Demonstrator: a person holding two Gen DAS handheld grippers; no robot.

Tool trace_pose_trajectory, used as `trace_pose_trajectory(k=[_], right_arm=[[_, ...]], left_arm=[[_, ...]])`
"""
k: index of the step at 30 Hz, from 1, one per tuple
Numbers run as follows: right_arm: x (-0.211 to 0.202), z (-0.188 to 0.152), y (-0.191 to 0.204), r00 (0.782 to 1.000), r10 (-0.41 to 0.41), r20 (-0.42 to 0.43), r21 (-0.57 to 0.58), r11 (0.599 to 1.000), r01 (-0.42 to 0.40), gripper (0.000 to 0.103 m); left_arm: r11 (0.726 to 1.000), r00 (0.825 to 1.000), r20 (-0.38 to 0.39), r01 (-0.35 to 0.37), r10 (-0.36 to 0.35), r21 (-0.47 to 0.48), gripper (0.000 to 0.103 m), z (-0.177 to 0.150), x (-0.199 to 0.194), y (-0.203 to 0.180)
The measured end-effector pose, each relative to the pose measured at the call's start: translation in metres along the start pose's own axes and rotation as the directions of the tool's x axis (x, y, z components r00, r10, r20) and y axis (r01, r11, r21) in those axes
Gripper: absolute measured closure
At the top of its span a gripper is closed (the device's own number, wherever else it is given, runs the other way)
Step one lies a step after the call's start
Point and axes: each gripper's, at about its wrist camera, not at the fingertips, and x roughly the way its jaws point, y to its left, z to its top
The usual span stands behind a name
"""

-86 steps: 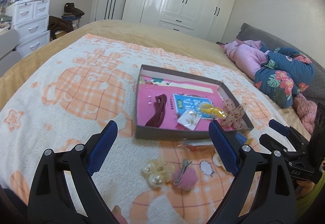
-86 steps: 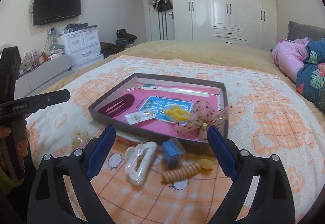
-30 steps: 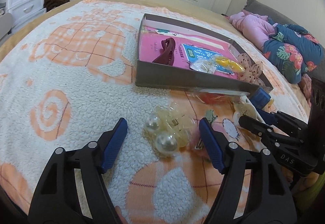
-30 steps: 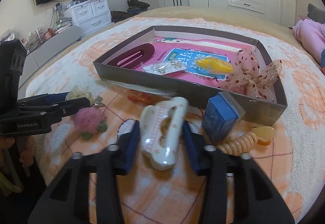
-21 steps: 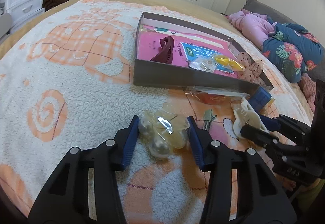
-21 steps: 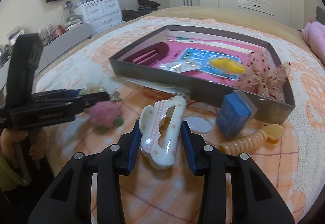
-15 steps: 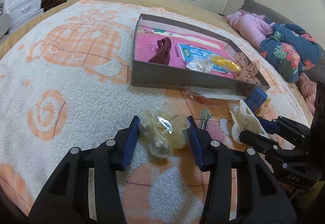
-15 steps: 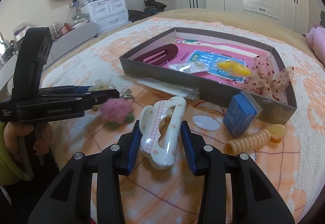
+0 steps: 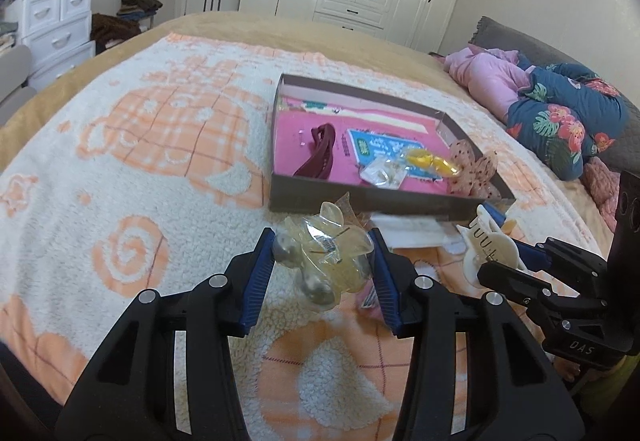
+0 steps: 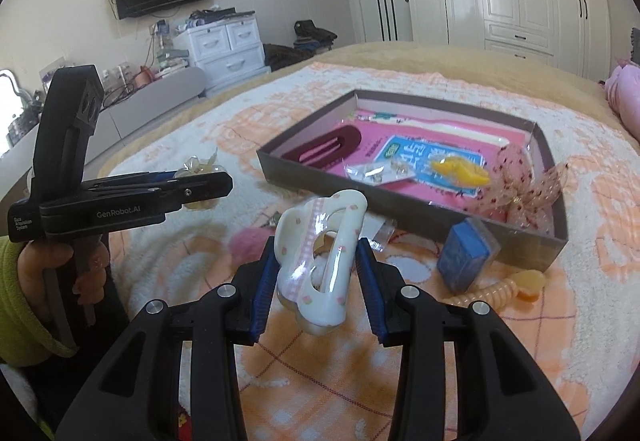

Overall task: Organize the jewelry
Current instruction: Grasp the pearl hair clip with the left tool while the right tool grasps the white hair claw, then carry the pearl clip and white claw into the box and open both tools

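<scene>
Left gripper [image 9: 323, 268] clamped pearl hair clip [image 9: 326, 261]; right gripper [image 10: 316, 283] clamped white claw clip [image 10: 320, 261]. Risk: glossy clips slipping before tray [image 10: 400, 209] at 12 o'clock.

The fluffy orange-and-white fleece blanket [image 9: 168, 177] looks rough and matt; the cream flower-printed plastic hair clip [image 10: 320, 261] shines glossy, as does the translucent yellowish plastic pearl-beaded hair clip [image 9: 328, 257].

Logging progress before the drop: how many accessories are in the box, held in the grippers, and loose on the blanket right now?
In the box: 4
Held in grippers: 2 (pearl clip, white claw clip)
Loose on blanket: 3 visible
Total: 9
</scene>
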Motion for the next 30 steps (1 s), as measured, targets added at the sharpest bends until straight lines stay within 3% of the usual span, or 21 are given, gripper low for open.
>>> trace_pose_trajectory(k=[15, 30], right_arm=[[-0.018, 0.011, -0.022, 0.996, -0.08, 0.046, 0.039, 0.996, 0.078, 0.066], [-0.032, 0.022, -0.069, 0.977, -0.191, 0.093, 0.126, 0.976, 0.179, 0.066]], left_arm=[[0.998, 0.998, 0.01, 0.061, -0.061, 0.029, 0.065, 0.018, 0.008, -0.033], [0.989, 0.992, 0.025, 0.125, -0.128, 0.078, 0.065, 0.045, 0.031, -0.067]])
